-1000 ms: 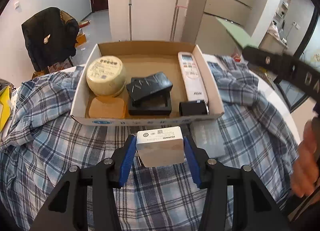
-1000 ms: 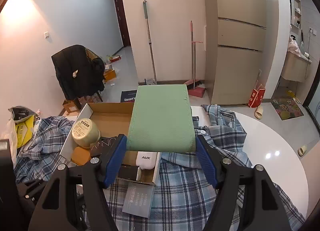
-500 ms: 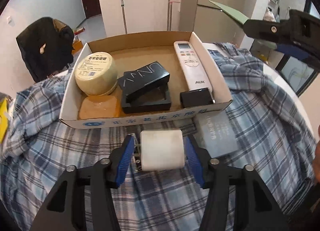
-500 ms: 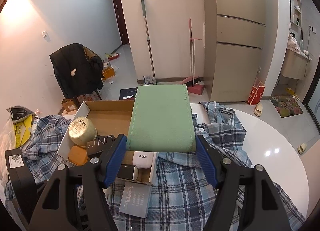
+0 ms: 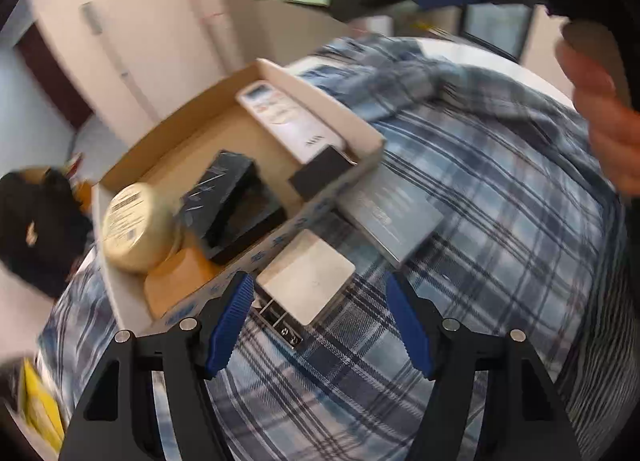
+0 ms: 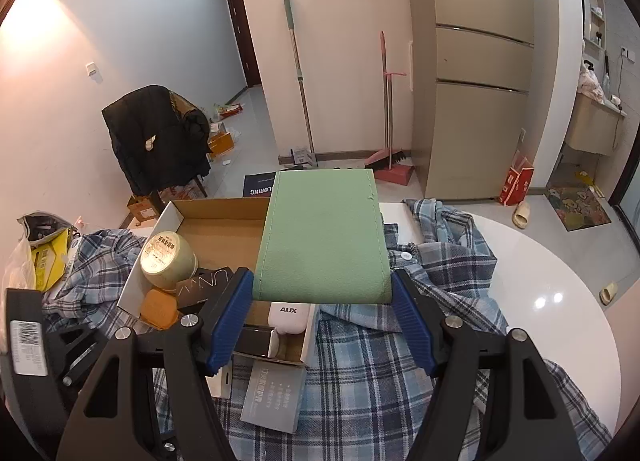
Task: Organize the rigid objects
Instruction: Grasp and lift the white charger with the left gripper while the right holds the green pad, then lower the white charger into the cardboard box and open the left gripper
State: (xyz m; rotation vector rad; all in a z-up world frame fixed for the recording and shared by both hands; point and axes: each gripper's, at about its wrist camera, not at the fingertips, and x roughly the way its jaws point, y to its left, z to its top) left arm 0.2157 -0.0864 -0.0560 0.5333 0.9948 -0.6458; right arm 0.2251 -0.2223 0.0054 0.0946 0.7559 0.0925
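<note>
opening left hand-held gripper (image 5: 320,325), white charger (image 5: 306,276) released onto plaid cloth (image 5: 500,221).

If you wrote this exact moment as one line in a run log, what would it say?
left gripper: open, jaws just opening, white charger released on plaid cloth | right gripper: shut on green notebook | cardboard box: partly filled

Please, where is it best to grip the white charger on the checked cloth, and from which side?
Probably grip the white charger across its two flat side faces, coming from above: it lies flat by the cardboard box, its metal prongs toward the camera. The left gripper, just opening, already straddles it.
</note>
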